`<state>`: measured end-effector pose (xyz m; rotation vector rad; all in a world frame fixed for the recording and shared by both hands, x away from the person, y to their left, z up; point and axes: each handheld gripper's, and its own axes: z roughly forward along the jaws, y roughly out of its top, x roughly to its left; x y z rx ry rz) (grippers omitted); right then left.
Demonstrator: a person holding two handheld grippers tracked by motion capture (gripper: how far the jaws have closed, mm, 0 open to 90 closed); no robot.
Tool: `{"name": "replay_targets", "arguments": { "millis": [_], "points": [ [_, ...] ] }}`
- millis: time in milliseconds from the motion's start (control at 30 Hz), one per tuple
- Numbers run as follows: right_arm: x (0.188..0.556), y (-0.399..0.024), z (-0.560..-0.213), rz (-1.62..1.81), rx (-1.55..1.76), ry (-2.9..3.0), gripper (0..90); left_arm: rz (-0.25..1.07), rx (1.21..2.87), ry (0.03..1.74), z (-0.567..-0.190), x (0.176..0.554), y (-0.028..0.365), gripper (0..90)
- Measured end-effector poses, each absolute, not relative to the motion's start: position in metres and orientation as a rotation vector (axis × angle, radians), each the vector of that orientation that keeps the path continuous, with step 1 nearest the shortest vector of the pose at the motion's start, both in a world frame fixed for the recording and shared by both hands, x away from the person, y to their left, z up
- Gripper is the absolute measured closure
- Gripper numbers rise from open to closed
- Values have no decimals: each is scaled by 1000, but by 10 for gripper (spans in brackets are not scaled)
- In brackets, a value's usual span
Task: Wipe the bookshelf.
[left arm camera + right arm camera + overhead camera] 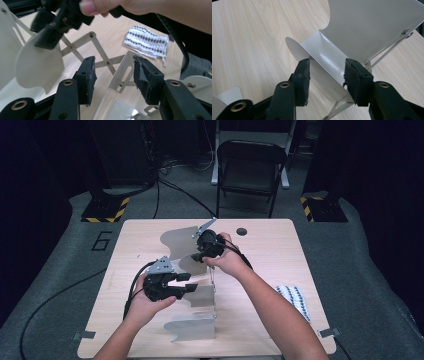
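Observation:
A white metal expanding rack [192,327] with upright plates joined by scissor links lies across the wooden table [260,245]. My left gripper [192,287] [115,80] reaches in from the left at a middle plate [200,296]. Its jaws stand apart around that plate's slotted bracket [123,72]; the right-hand pad [143,75] lies against the bracket's edge and the other pad is clear of it. My right gripper [198,256] [327,75] points down over a farther plate [324,65], which runs slantwise between its parted pads. The right gripper [53,25] also appears in the left gripper view.
A folded black-and-white patterned cloth [292,300] [146,41] lies near the table's right edge. A round hole [242,231] sits at the table's far side. A dark folding chair [250,170] stands beyond the table, with cables on the floor.

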<state>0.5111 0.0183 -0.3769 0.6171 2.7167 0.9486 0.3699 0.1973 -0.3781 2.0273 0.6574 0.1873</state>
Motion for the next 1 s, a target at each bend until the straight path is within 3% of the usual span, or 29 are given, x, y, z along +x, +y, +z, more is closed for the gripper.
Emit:
{"name": "replay_targets", "arguments": {
  "millis": [433,700,1000],
  "points": [
    [510,14,-377,959,604,2710,579,203,2178,601,-392,373,184,784],
    [508,14,-378,948,628,2687,594,177,2205,545,-392,374,189,829],
    [511,3,-375,875,719,2673,683,120,2221,514,-393,385,200,828]
  ]
}}
